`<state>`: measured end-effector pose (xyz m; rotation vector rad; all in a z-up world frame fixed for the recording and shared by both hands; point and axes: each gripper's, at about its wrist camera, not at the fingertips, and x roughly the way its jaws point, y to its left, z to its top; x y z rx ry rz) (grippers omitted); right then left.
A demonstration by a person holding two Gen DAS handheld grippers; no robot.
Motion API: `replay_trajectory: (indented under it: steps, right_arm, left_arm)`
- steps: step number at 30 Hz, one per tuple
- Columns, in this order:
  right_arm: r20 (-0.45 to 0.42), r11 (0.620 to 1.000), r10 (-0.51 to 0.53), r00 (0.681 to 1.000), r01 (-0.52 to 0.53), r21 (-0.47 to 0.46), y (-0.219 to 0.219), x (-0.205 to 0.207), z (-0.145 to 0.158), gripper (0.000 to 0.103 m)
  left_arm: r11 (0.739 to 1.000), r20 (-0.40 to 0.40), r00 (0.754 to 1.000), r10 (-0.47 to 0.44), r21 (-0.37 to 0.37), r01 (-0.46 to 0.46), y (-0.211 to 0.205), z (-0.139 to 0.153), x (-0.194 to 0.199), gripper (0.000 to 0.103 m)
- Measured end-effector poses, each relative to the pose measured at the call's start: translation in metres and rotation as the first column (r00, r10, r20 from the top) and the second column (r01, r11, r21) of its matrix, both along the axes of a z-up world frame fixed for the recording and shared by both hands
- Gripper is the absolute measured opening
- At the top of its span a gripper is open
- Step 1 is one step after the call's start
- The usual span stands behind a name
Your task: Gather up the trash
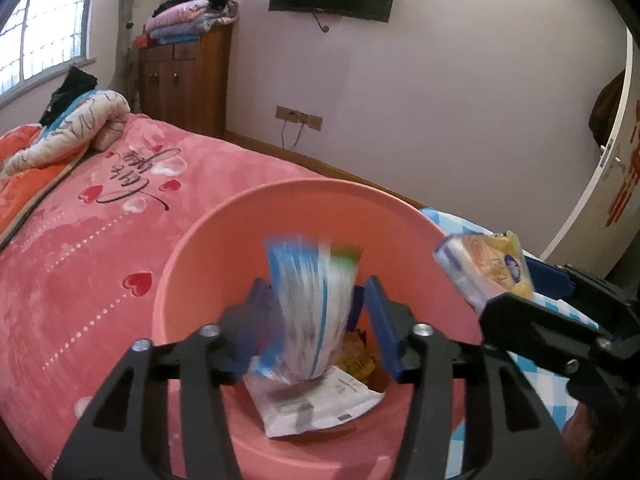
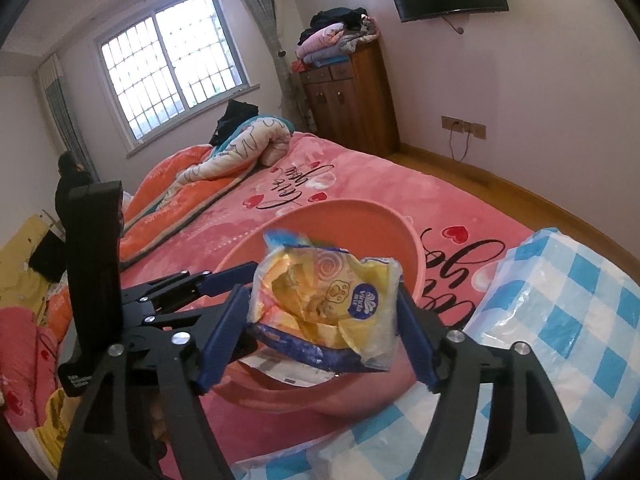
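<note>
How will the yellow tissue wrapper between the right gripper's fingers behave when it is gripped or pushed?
The yellow tissue wrapper looks crumpled and torn open, so it is probably floppy and will crush, not resist. It seems thin glossy film, likely very light and somewhat slippery. It should not roll.

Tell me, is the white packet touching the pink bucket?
Touching. The left wrist view shows the white packet lying inside the pink bucket, resting flat against its bottom with no gap visible.
</note>
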<state>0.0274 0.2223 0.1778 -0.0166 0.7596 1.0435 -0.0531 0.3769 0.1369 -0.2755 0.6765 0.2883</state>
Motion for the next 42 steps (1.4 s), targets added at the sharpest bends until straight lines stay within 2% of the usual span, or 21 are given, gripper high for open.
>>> replay_trajectory:
  steps: [7, 9, 12, 15, 20, 23, 30, 35, 39, 42]
  right_arm:
    - [-0.003, 0.999, -0.021, 1.0, 0.021, 0.037, -0.011, 0.004, 0.004, 0.079]
    - [0.001, 0.998, -0.047, 0.999, 0.047, 0.032, -0.017, 0.004, 0.005, 0.08]
    - [0.031, 0.993, -0.115, 0.993, 0.115, 0.008, -0.033, 0.001, 0.003, 0.089]
    - [0.057, 0.984, -0.176, 0.983, 0.177, -0.024, -0.052, -0.004, -0.001, 0.09]
    - [0.082, 0.959, -0.273, 0.959, 0.278, -0.056, -0.093, -0.011, -0.006, 0.09]
    - [0.123, 0.932, -0.343, 0.931, 0.354, -0.077, -0.122, -0.018, -0.006, 0.09]
    - [0.158, 0.863, -0.483, 0.861, 0.499, -0.082, -0.195, -0.039, -0.002, 0.09]
    - [0.165, 0.796, -0.582, 0.796, 0.599, -0.082, -0.25, -0.053, -0.002, 0.09]
    - [0.168, 0.739, -0.652, 0.74, 0.669, -0.08, -0.292, -0.063, -0.005, 0.091]
    - [0.186, 0.695, -0.693, 0.696, 0.714, -0.081, -0.319, -0.073, -0.006, 0.091]
  left_arm:
    - [1.0, 0.033, 0.999, -0.002, 0.015, 0.001, -0.002, 0.007, -0.004, 0.071]
    - [1.0, 0.052, 0.999, -0.008, 0.022, 0.007, -0.005, 0.01, -0.007, 0.079]
    - [0.997, 0.077, 0.997, -0.004, 0.073, -0.002, -0.016, 0.016, -0.011, 0.088]
    - [0.996, 0.101, 0.994, -0.031, 0.089, 0.022, -0.027, 0.02, -0.014, 0.092]
    - [0.988, 0.125, 0.99, -0.07, 0.148, 0.052, -0.057, 0.026, -0.016, 0.094]
    - [0.985, 0.134, 0.986, -0.1, 0.15, 0.08, -0.075, 0.028, -0.017, 0.096]
    - [0.98, 0.146, 0.977, -0.158, 0.146, 0.137, -0.127, 0.028, -0.017, 0.099]
    - [0.972, 0.153, 0.968, -0.199, 0.157, 0.175, -0.167, 0.029, -0.018, 0.099]
    - [0.965, 0.157, 0.956, -0.248, 0.126, 0.23, -0.197, 0.031, -0.02, 0.099]
    - [0.956, 0.156, 0.947, -0.281, 0.132, 0.262, -0.221, 0.033, -0.022, 0.099]
